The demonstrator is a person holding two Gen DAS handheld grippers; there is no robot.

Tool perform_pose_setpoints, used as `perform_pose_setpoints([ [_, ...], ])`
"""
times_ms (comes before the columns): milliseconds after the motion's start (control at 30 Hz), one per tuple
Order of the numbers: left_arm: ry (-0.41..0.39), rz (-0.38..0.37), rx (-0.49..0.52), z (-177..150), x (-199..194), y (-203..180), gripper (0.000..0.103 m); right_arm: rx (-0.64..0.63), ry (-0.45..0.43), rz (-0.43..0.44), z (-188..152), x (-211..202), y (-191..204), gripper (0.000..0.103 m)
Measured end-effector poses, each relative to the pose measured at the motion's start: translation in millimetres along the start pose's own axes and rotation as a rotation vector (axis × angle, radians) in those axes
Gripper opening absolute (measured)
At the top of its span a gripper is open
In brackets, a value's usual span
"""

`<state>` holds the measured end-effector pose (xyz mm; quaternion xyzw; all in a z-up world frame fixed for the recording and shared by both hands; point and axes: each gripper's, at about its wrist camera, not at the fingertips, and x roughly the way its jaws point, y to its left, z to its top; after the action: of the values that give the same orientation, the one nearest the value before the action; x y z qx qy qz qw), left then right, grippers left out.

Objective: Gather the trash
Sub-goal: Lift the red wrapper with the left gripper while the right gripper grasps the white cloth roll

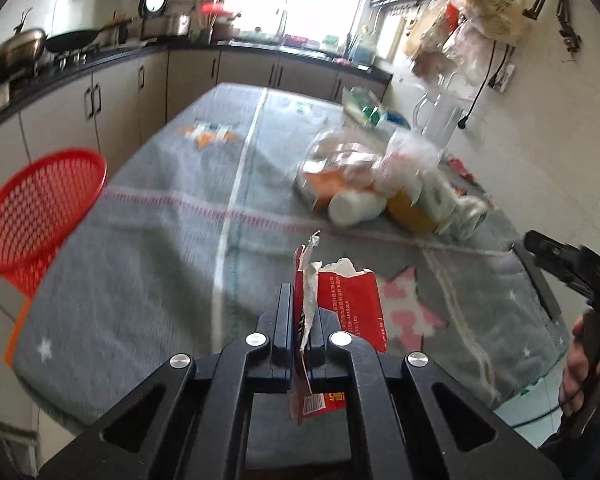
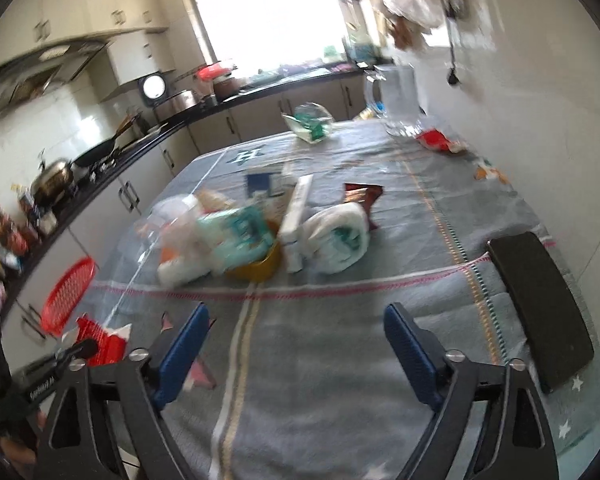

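My left gripper (image 1: 303, 312) is shut on a torn red paper packet (image 1: 346, 304) and holds it above the grey tablecloth (image 1: 160, 248); the packet also shows in the right wrist view (image 2: 100, 338). A red mesh basket (image 1: 40, 208) stands off the table's left edge, also in the right wrist view (image 2: 68, 298). A pile of trash (image 1: 388, 188) lies mid-table: plastic bags, a white bottle, an orange box, a yellow bowl (image 2: 260, 264), a white carton (image 2: 296, 216). My right gripper (image 2: 296, 356) is open and empty above the near table edge.
A green wrapper (image 2: 310, 124), a red wrapper (image 2: 436, 138) and a clear jug (image 2: 398, 100) sit at the far end. A black flat object (image 2: 540, 308) lies at the right edge. Kitchen counter with pans (image 1: 40, 48) runs along the left.
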<state>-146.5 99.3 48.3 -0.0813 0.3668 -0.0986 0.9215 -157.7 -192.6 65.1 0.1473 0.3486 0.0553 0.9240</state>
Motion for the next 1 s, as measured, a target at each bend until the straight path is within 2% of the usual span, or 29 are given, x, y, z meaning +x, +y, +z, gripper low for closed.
perform_pose_setpoints([
  [133,-0.044,0.005,0.024,17.2,-2.6,-7.6,0.004,0.150,0.063,0.058,30.8,22.5,-33.8,0.075],
  [233,-0.054,-0.004,0.025,25.5,-0.5,-11.0,0.004,0.240,0.102,0.058,50.9,46.4,-51.6,0.073],
  [533,-0.054,-0.011,0.025,28.8,6.3,-10.8,0.004,0.276,0.178,-0.003,67.4,107.8,-55.4,0.073],
  [600,-0.053,-0.011,0.020,29.5,6.8,-8.7,0.004,0.285,0.189,0.012,64.6,117.9,-56.5,0.061],
  [633,-0.052,-0.010,0.017,29.8,7.2,-7.9,0.004,0.285,0.195,0.028,63.3,120.7,-55.9,0.045],
  [667,-0.053,-0.009,0.015,29.8,7.1,-7.4,0.004,0.280,0.198,0.040,62.2,121.5,-54.3,0.041],
  [733,-0.054,-0.010,0.010,29.9,7.6,-5.3,0.004,0.263,0.171,0.029,61.9,114.1,-49.9,0.034],
  [1000,-0.076,-0.001,-0.001,31.0,-0.6,-2.1,0.004,0.222,0.027,0.001,62.6,60.7,-38.1,0.033],
])
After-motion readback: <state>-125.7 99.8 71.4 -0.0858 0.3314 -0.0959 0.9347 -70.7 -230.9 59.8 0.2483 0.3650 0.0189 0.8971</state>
